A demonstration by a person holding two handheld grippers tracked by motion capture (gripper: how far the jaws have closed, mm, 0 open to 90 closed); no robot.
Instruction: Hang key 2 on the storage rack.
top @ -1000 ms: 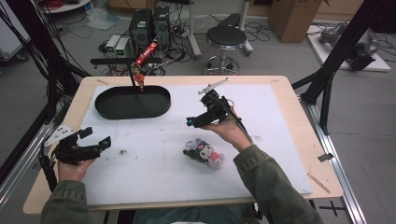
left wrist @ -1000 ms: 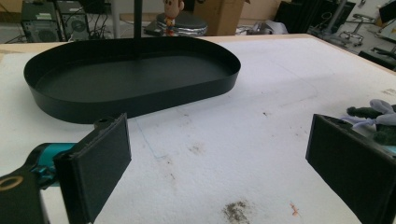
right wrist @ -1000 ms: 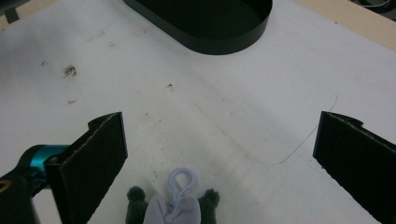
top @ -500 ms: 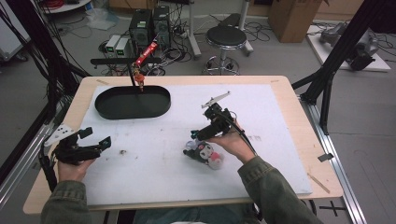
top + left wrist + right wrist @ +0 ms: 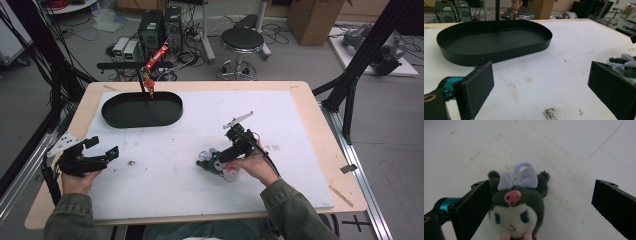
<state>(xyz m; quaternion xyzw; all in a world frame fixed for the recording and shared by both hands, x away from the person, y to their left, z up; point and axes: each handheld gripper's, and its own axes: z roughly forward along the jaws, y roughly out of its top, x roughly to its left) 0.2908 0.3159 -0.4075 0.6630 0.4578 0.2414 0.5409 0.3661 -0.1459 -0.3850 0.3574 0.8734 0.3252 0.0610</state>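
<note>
You hold two tools, one in each hand. Your right tool (image 5: pixel 216 161) is down over the one plush toy (image 5: pixel 517 206) on the desk (image 5: pixel 200 200). Its jaws are spread wide, with the toy between them. The toy sits close by the left jaw in the right gripper view, maybe touching it, and far from the other jaw. So the toy is not squeezed. The toy has a dark hood, a white face, one purple bow and one pink skull mark. It lies on the white mat, a bit toward your side of the desk and near the middle. Your left tool (image 5: pixel 102 150) rests low at the left side of the desk, and its jaws are spread wide too, with nothing in them. There is one black oval tray (image 5: pixel 142 109) at the far left part of the desk, well apart from the toy. Bare mat with a few small dirt marks lies between the toy and the tray. One thin black stand (image 5: pixel 134 65) with a red piece reaches over the tray's far edge. One round stool (image 5: pixel 242 39) stands on the floor behind the desk.
</note>
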